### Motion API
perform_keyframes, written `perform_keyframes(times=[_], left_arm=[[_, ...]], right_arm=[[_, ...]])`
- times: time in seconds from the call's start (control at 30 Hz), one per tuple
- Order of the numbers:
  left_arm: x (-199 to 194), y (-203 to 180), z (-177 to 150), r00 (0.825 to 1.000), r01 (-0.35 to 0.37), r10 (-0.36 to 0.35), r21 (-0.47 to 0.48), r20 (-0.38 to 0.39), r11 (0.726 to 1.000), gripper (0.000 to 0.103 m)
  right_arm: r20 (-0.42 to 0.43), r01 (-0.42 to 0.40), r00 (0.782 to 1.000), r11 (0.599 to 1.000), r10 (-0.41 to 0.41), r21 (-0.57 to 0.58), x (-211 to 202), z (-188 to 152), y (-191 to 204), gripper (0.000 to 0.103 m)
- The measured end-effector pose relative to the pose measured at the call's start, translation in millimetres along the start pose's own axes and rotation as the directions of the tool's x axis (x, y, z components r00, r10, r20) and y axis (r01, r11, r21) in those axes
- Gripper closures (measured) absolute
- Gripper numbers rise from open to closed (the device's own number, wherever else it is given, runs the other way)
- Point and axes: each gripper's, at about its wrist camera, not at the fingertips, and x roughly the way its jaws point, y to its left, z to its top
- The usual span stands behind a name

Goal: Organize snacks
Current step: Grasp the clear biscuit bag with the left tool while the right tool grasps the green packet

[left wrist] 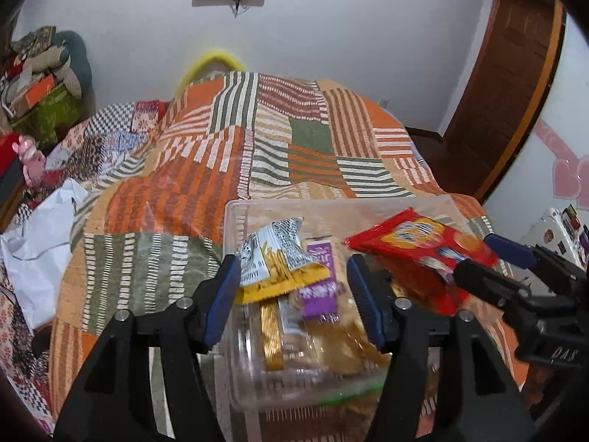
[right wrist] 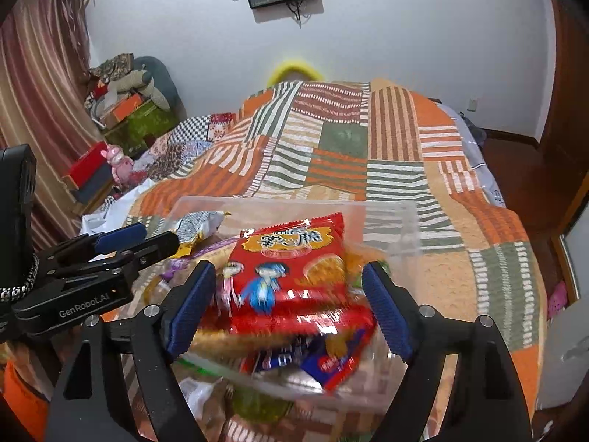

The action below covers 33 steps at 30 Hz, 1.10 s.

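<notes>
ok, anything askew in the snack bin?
The red pack lies tilted on top of the heap, poking above the bin's rim. The silver-yellow pack also sticks up on end. Nothing looks spilled or torn.

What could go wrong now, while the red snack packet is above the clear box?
1. The red snack packet lies between open fingers, blurred and seemingly unclamped; it may slide off the pile and miss the clear plastic box.
2. The box looks heaped; the silver-yellow packet pokes above the rim and could spill onto the patchwork bedspread.
3. Left gripper and right gripper work close together and could collide.
</notes>
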Motion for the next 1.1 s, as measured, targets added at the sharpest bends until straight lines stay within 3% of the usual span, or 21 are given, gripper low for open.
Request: perform_keyframes(times=[0.37, 0.57, 0.83, 1.1], left_arm=[[-48, -14, -42, 1.0, 0.025, -0.026, 0.047, 0.009, 0.999, 0.03], [-43, -28, -73, 0.998, 0.039, -0.034, 0.083, -0.052, 0.996, 0.029], [-30, -47, -107, 0.988, 0.099, -0.088, 0.081, -0.125, 0.992, 0.029], [-2, -56, -120, 0.976, 0.131, -0.116, 0.067, -0.184, 0.989, 0.029]], right_arm=[[0.03, 0.072, 0.997, 0.997, -0.072, 0.02, -49, -38, -29, 0.019], [-0.032, 0.111, 0.993, 0.993, -0.11, 0.046, -53, -68, -51, 0.019], [-0.152, 0.108, 0.984, 0.989, -0.092, 0.101, -33, -112, -68, 0.019], [-0.179, 0.091, 0.981, 0.989, -0.07, 0.113, -14, -112, -66, 0.019]])
